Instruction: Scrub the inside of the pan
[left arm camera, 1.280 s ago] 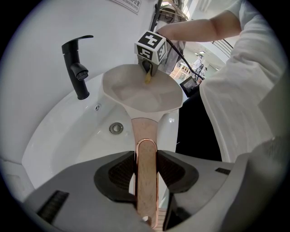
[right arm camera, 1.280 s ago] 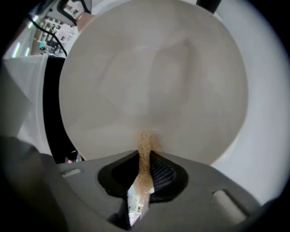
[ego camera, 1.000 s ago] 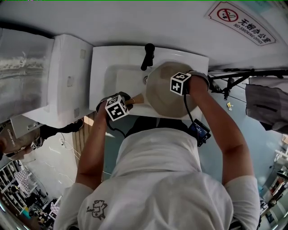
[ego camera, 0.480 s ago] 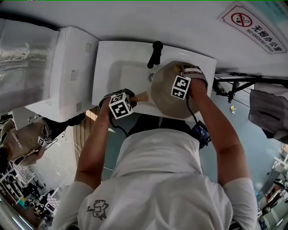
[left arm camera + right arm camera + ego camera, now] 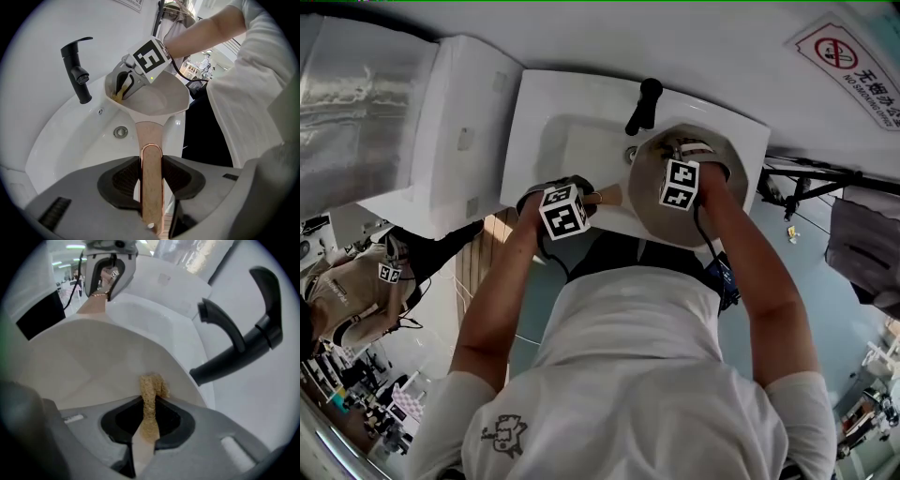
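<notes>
A beige pan (image 5: 654, 217) is held tilted over the white sink (image 5: 546, 141). My left gripper (image 5: 151, 176) is shut on the pan's wooden handle (image 5: 149, 140), which runs straight out between the jaws. My right gripper (image 5: 149, 420) is shut on a tan scrub pad (image 5: 151, 389), whose tip touches the pan's inner wall (image 5: 84, 366) near the rim. In the left gripper view the right gripper (image 5: 125, 86) sits inside the pan (image 5: 157, 101) at its far side, close to the faucet. In the head view both marker cubes show, the left gripper (image 5: 566, 210) at the handle and the right gripper (image 5: 681, 182) over the pan.
A black faucet (image 5: 643, 105) stands at the sink's back edge, just beyond the pan. The drain (image 5: 120, 132) lies under the pan's left side. A white box-like unit (image 5: 455, 141) adjoins the sink on the left. Another person (image 5: 356, 291) stands at the lower left.
The view has drifted, so sink and pan sit further right in the picture. The right gripper has shifted slightly inside the pan. The left gripper keeps its hold on the handle.
</notes>
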### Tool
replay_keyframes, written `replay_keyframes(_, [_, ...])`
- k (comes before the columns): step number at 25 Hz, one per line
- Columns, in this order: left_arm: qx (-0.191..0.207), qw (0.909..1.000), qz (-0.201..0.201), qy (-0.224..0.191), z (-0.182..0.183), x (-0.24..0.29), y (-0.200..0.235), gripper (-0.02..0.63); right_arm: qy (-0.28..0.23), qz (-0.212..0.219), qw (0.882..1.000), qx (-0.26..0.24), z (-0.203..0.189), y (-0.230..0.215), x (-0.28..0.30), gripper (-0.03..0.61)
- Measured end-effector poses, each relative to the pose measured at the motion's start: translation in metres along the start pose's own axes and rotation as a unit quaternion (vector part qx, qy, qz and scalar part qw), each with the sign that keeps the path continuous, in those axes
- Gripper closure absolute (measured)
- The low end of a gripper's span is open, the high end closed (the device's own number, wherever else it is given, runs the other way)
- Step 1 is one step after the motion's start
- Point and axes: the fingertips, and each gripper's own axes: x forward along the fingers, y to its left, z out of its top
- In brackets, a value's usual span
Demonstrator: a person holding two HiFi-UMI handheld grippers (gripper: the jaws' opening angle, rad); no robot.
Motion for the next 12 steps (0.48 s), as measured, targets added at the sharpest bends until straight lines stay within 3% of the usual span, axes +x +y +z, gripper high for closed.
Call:
replay_keyframes(3, [0.0, 1.0, 0.0, -0.001, 0.0, 0.0, 0.0, 0.457, -0.048, 0.035, 0.998, 0.01, 0.025, 0.014, -0.005, 0.517])
replay_keyframes(6, [-0.001, 1.0, 0.001, 0.001, -0.001, 0.0, 0.0, 0.458, -0.091, 0.078, 0.991, 0.051, 0.039, 0.023, -0.011, 0.515])
replay_keyframes(9, [-0.002, 1.0, 0.002, 0.002, -0.001, 0.0, 0.0, 0.459, -0.13, 0.137, 0.977, 0.103, 0.051, 0.036, -0.019, 0.515])
replay_keyframes(12, [-0.002, 1.0, 0.001, 0.004, -0.001, 0.0, 0.0, 0.459, -0.152, 0.19, 0.962, 0.122, 0.063, 0.056, -0.028, 0.515])
